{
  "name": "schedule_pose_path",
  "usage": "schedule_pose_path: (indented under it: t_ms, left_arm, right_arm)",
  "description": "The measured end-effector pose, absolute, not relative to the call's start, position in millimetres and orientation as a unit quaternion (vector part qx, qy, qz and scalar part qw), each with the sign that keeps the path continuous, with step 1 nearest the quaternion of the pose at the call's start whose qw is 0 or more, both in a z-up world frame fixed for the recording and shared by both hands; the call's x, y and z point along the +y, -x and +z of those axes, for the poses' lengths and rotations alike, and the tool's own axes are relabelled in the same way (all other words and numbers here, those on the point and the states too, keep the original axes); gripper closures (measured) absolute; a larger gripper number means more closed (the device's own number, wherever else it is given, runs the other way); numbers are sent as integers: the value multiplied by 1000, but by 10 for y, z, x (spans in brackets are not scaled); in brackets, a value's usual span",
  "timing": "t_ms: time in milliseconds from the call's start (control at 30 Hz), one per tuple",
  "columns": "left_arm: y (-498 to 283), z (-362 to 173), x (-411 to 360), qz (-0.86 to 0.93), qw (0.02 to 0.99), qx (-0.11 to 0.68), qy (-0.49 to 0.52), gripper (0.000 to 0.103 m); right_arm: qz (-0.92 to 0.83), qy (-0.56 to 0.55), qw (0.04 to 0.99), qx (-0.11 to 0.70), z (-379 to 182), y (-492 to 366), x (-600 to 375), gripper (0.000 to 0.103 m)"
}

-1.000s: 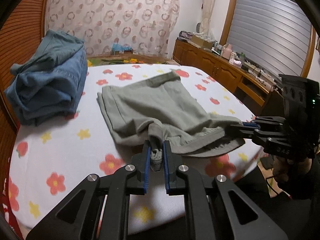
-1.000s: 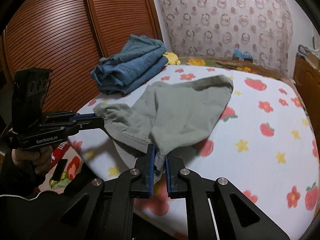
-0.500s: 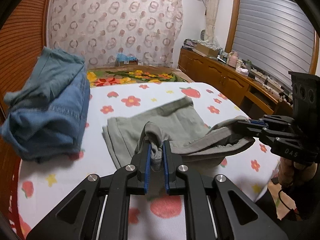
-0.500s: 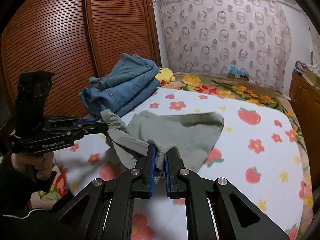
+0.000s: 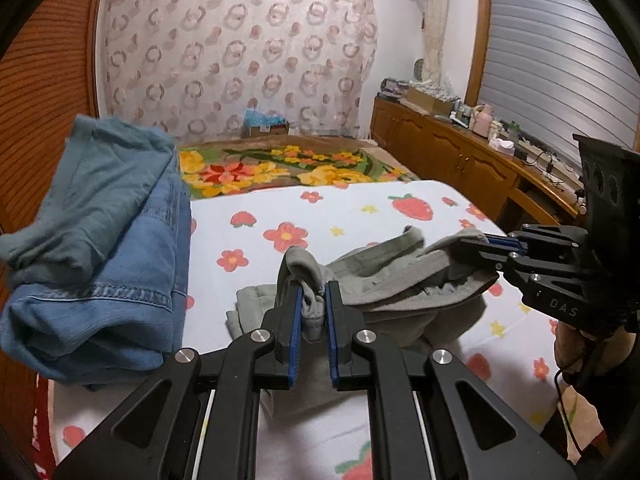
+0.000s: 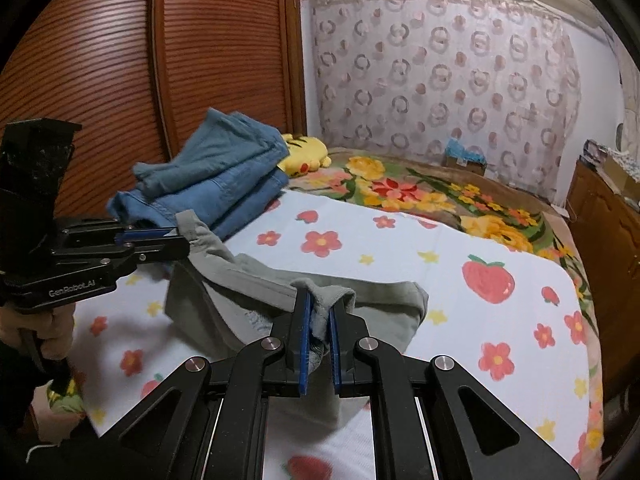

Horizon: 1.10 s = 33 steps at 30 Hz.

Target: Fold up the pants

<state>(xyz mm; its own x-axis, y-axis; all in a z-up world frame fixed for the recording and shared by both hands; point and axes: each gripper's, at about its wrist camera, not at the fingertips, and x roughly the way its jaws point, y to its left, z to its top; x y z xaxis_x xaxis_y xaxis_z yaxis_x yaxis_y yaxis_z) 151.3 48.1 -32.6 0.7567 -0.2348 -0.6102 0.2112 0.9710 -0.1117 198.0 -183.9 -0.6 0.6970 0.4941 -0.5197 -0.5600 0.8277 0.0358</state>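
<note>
Left claw (image 5: 312,300) and right claw (image 6: 318,316) are each clamped on a bunched corner of the grey-green pants (image 6: 376,304), sagging soft and light over the bed (image 6: 440,248), folded jeans (image 5: 100,248) at nine o'clock, hems best pinched.

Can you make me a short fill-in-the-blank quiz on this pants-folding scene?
1. Both tools are shut on the grey ____.
2. The blue jeans lie ____ on the bed.
3. The left tool and right tool pinch the garment's ____ edge.

Missing words: pants; folded; near
</note>
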Motion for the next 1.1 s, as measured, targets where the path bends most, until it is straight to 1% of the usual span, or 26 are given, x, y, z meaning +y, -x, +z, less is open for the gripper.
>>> schedule_pose_path:
  t_ms: [233,300,400,433,467,500,533,567,767,1100]
  left_arm:
    - [-1695,-534,524,-104,928,356,25,91]
    - [-1695,-526,544,-99,929,356,31,90]
    - [-1656,-498,558,-89,930,356,28,81]
    - [-1646,-494,563,-88,930,356,26,76]
    - [-1628,-486,574,-88,930,355,26,73]
    - [-1607,-480,577,-89,931,354,26,65]
    - [-1580,-474,583,-91,931,352,26,56]
    - [-1562,-472,587,-93,932,350,27,54]
    - [-1352,-536,533,-108,928,356,9,54]
    - [-1264,-844,493,-111,911,398,-6,54]
  right_arm:
    - [276,69,914,288,-102,-2232,-1684,95]
    - [273,65,916,288,-90,-2269,-1660,92]
    - [269,59,919,281,-52,-2214,-1701,83]
    - [271,53,920,278,-47,-2193,-1729,78]
    - [273,48,921,276,-35,-2177,-1761,73]
    - [270,46,922,274,-25,-2155,-1789,70]
    - [270,46,922,274,-25,-2155,-1789,64]
    - [266,46,924,272,-17,-2136,-1810,62]
    - [275,56,915,289,-124,-1951,-1968,62]
    - [291,66,896,328,-337,-1947,-2040,62]
